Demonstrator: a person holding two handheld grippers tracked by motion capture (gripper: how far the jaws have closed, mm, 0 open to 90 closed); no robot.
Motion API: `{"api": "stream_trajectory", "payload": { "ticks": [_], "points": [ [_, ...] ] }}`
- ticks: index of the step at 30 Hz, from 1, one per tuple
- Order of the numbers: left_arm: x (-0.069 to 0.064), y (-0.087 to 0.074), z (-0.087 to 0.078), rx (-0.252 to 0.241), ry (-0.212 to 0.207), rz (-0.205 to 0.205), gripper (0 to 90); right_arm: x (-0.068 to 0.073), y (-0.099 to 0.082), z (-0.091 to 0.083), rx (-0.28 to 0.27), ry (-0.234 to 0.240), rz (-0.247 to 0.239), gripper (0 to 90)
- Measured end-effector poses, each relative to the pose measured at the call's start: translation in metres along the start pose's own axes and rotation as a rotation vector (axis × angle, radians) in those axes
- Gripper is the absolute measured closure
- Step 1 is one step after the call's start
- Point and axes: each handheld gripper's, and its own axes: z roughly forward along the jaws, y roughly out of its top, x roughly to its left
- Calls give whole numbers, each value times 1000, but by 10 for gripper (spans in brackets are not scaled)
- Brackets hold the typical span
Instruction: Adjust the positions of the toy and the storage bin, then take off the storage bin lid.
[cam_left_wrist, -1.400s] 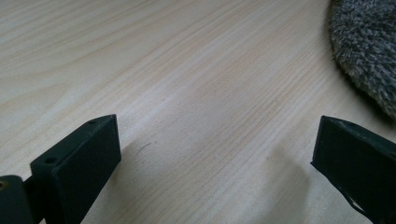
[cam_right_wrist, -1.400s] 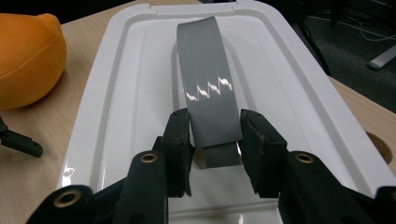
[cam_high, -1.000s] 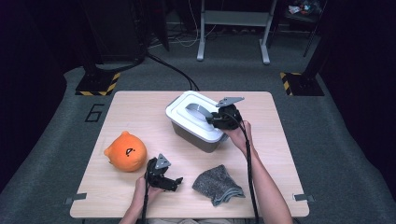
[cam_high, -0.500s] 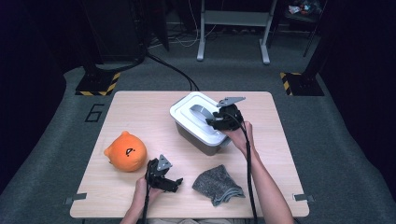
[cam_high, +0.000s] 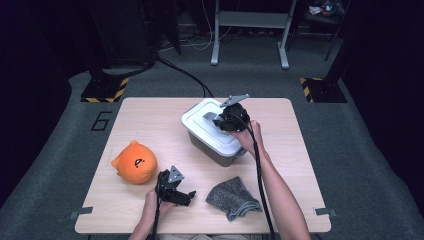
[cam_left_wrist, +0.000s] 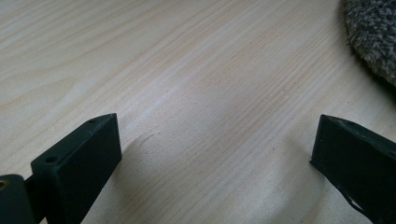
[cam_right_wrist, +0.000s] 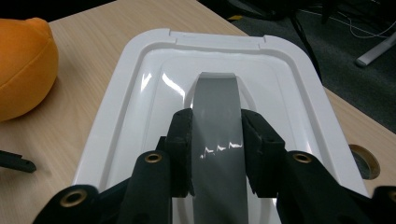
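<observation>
The white lid (cam_high: 210, 125) sits on the grey storage box (cam_high: 220, 150) near the middle of the wooden table (cam_high: 150, 120), and everything else is best placed from that box. The right gripper (cam_high: 220, 120) comes over the box from its right and its two black jaws are closed on the grey handle (cam_right_wrist: 217, 140) that arches across the top of the lid; in the right gripper view the pads (cam_right_wrist: 180, 144) press flat against both edges of the strap, having just tightened onto it. Taking the handle from the sides at its middle looks like the sensible hold for lifting the lid straight off without tipping it, so my reading is that the lid is about to come off; it appears seated on the box all round, though a slight lift cannot be ruled out. The left gripper (cam_high: 186, 196) rests low on the table, nearer the person than the box and to its left, with its jaws spread wide and nothing between them but bare wood, apparently parked out of the way. An orange plush toy (cam_high: 134, 162) lies to the left of the box, and a grey knitted cloth (cam_high: 231, 196) lies in front of the box, just beside the left gripper, both apparently waiting within easy reach to go inside once the box is open.
</observation>
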Motion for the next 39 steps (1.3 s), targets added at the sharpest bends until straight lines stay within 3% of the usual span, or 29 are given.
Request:
{"api": "stream_trajectory", "payload": {
  "ticks": [7,14,21,34,39],
  "points": [
    [0,0,0,0,0,0,13,7,0,-2,8,-29,63,666],
    [0,0,0,-3,1,-5,13,16,0,-3,10,-67,88,665],
    [0,0,0,-3,1,-4,13,21,-1,-4,11,-75,121,666],
    [0,0,0,-3,1,-5,13,20,-2,-4,-2,-79,87,667],
    [0,0,0,0,1,-1,13,21,-2,-6,-15,-75,102,667]
  ]
}}
